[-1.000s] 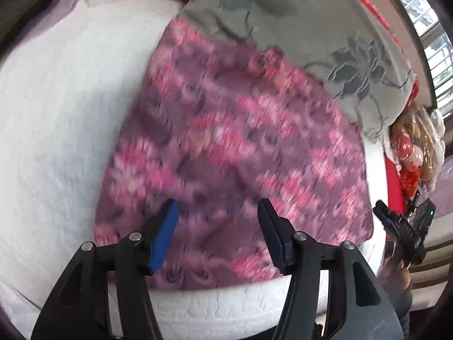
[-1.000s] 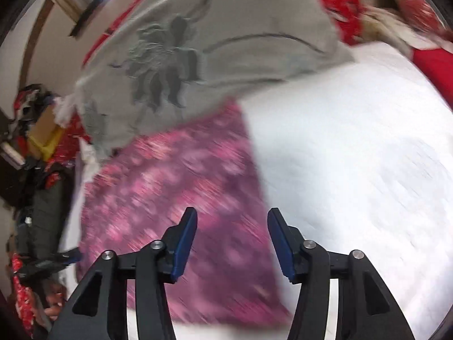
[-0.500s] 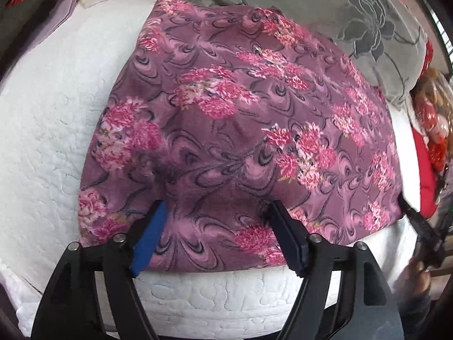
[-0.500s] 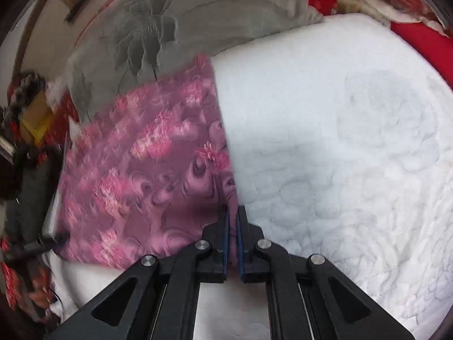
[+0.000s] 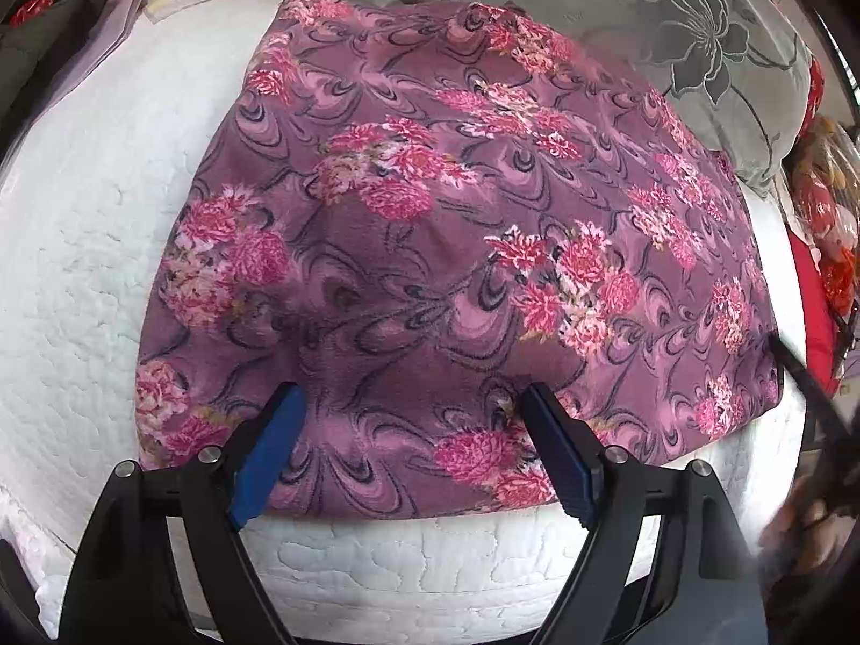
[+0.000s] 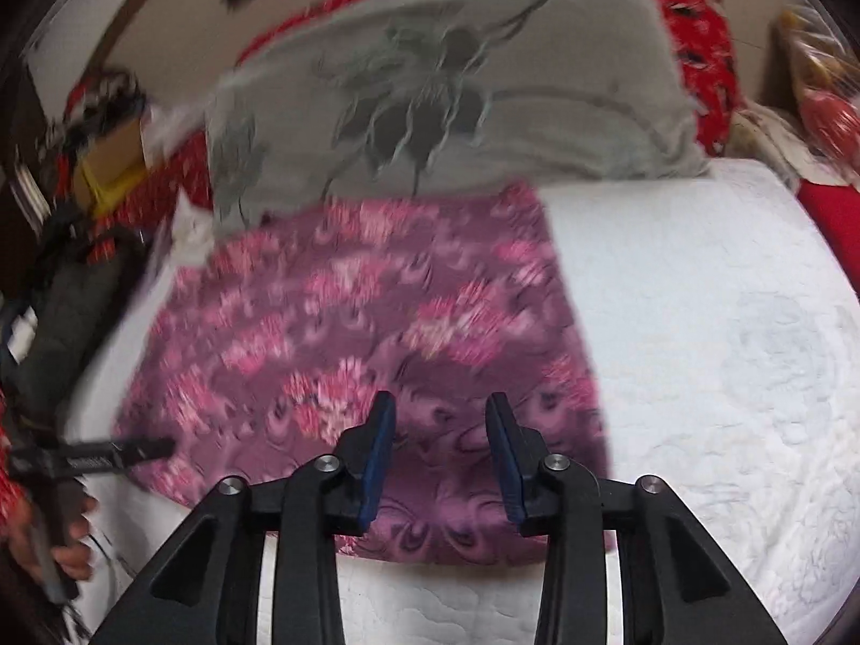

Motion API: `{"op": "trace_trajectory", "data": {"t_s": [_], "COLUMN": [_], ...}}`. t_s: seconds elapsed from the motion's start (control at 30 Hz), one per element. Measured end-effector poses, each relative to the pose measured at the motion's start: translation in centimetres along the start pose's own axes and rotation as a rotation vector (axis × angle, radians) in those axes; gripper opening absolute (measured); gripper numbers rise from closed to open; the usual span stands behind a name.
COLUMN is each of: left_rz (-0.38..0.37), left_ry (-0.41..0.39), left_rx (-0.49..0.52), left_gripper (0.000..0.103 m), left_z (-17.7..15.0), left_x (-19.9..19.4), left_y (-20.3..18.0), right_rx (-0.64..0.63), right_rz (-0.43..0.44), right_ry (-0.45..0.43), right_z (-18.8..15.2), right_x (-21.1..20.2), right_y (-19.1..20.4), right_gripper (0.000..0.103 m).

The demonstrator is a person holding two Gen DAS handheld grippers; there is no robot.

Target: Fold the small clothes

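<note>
Showing only from the right wrist: grey flowered cushion (image 6: 457,91) whole.

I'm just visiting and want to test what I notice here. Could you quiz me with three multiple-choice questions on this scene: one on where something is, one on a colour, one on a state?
1. Where does the grey flower-print pillow lie?
A. At the far edge of the floral cloth
B. On the floor
C. Under the white quilted cover

2. What colour are the left tool's pads?
A. Red
B. Blue
C. Yellow

3. What is the floral cloth's state?
A. Hanging in the air
B. Rolled into a ball
C. Lying flat on the white quilted cover

Answers: 1 A, its edge meets the cloth's far side. 2 B, both pads show blue. 3 C, it spreads flat, no tool gripping it.
</note>
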State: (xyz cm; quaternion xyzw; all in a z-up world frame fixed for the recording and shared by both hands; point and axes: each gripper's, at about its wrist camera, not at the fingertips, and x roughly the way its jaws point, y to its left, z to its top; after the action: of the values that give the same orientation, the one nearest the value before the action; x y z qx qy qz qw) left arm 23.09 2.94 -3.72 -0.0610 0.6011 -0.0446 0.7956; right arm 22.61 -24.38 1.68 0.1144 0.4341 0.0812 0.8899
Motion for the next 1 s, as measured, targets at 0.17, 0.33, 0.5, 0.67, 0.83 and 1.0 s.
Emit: {"op": "trace_trajectory", "data": {"t_s": [0.17,0.33,0.5,0.67,0.83,1.0], "left_rz": [-0.015,-0.015,-0.044,-0.075,-0.009,0.010], "left_ry": [0.001,-0.015,-0.034,-0.123,-0.139,-0.110], "left_rx": [0.005,0.026,0.035,-0.011,-0.014,-0.051], "left_gripper": [0.091,0.100,0.100,0.100,0.100,0.100], "left_z": [0.6,0.4,0.3,2.9,8.1,12.7], "left_x": [0.7,1.3,0.7,-2.2,-2.0,0.6], "left_y": [0.7,-0.2,-0.3,1.8,3.6,4.2], "right_rx": [-0.046,-0.152,-0.165,-0.190,0.001,0.260], "right_rz": [-0.073,-0.106,-0.129,-0.133,-0.135,-0.157], "right_ry": [0.038,0.017,-0.003,0.049,-0.120,-0.029], "right_z": [-2.4,-3.3,-3.6,-2.9,2.7,8.4], "right_x": [3.5,4.3,5.1,5.6,2.3,6.0], "right_y": [0.7,3.1,4.1,4.6,0.4,-6.8], "right_gripper": [0.049,0.081,0.100,0.102,0.101,0.093]}}
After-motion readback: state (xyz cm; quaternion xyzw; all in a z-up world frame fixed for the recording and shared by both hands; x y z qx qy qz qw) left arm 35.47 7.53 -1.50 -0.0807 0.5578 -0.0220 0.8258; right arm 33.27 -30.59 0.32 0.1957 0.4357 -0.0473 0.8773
